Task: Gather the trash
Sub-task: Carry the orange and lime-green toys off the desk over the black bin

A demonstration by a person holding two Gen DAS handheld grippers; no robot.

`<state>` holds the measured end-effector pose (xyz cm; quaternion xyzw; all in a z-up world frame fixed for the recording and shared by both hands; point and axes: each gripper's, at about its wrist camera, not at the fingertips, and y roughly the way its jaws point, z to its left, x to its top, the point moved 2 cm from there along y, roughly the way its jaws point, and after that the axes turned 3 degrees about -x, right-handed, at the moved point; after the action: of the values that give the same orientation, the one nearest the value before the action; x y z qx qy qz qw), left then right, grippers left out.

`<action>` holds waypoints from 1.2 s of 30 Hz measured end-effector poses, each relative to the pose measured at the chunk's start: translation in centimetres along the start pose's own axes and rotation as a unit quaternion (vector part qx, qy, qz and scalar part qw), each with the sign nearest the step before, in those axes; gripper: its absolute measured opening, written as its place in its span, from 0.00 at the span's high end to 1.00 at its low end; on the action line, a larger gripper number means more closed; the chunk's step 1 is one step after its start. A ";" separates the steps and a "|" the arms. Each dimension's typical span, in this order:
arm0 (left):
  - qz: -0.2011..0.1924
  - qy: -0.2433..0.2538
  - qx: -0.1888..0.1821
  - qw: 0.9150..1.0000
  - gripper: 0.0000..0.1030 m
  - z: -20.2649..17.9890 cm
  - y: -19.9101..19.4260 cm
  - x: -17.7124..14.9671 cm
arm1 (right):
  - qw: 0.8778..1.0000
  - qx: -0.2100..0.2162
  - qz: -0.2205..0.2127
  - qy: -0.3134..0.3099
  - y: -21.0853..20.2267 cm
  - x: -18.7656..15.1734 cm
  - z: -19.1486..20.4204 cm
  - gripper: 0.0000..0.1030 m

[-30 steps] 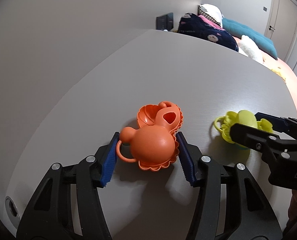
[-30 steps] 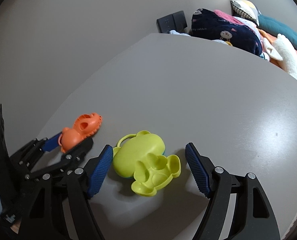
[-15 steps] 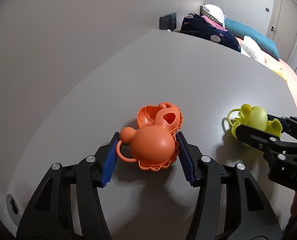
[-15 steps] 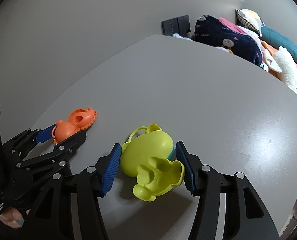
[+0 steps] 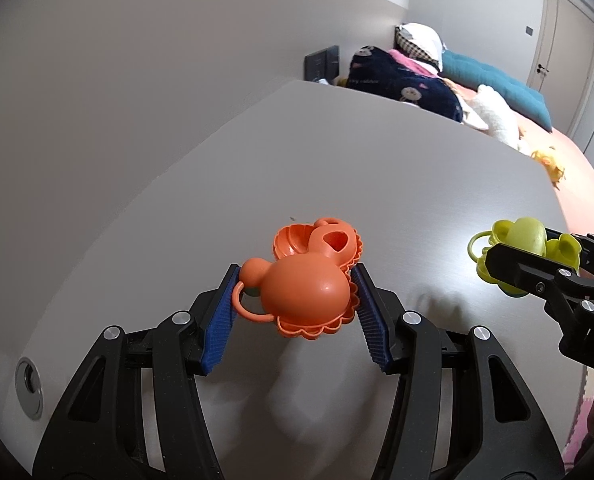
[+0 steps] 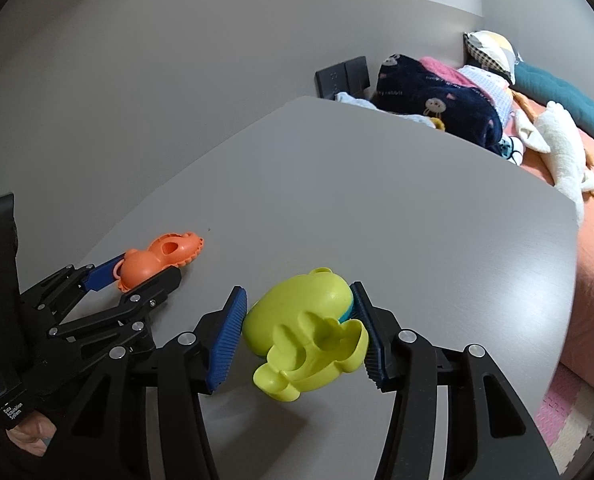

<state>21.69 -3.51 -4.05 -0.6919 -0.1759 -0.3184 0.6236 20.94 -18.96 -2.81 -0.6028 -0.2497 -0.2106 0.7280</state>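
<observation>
- Now, the left gripper (image 5: 295,300) has its blue fingers (image 5: 219,320) closed against both sides of an orange toy (image 5: 305,290), which looks lifted just off the grey surface (image 5: 377,168).
- The right gripper (image 6: 299,330) is closing on a yellow-green toy (image 6: 305,326), fingers (image 6: 227,334) touching its sides.
- Risk, as I judge it: both toys are rounded, smooth plastic with loose-looking shell halves, so either could twist, slip, or drop a half.
- The two grippers sit near each other; swinging inward could knock them together.
- Ahead of the fingers the surface is bare to its far edge, with a bed (image 6: 589,216) beyond and right.
</observation>
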 end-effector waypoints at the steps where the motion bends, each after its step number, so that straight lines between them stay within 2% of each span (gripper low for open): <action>1: 0.000 0.000 -0.001 1.000 0.47 -0.3 -0.3 -0.1 | 1.000 0.000 -0.002 0.000 -0.5 -0.1 -0.1 0.47; 17: -0.017 0.013 -0.024 0.999 0.47 -4.7 -5.1 -2.3 | 0.999 -0.003 -0.037 0.009 -7.6 -2.5 -2.3 0.47; 36: -0.021 0.054 -0.057 0.997 0.47 -11.7 -7.4 -4.4 | 0.997 -0.018 -0.063 0.037 -13.5 -7.0 -6.3 0.47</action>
<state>11.14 -13.09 -1.12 -0.7041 -0.1379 -0.3777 0.5853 7.94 -27.63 2.39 -0.5908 -0.2557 -0.2826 0.7112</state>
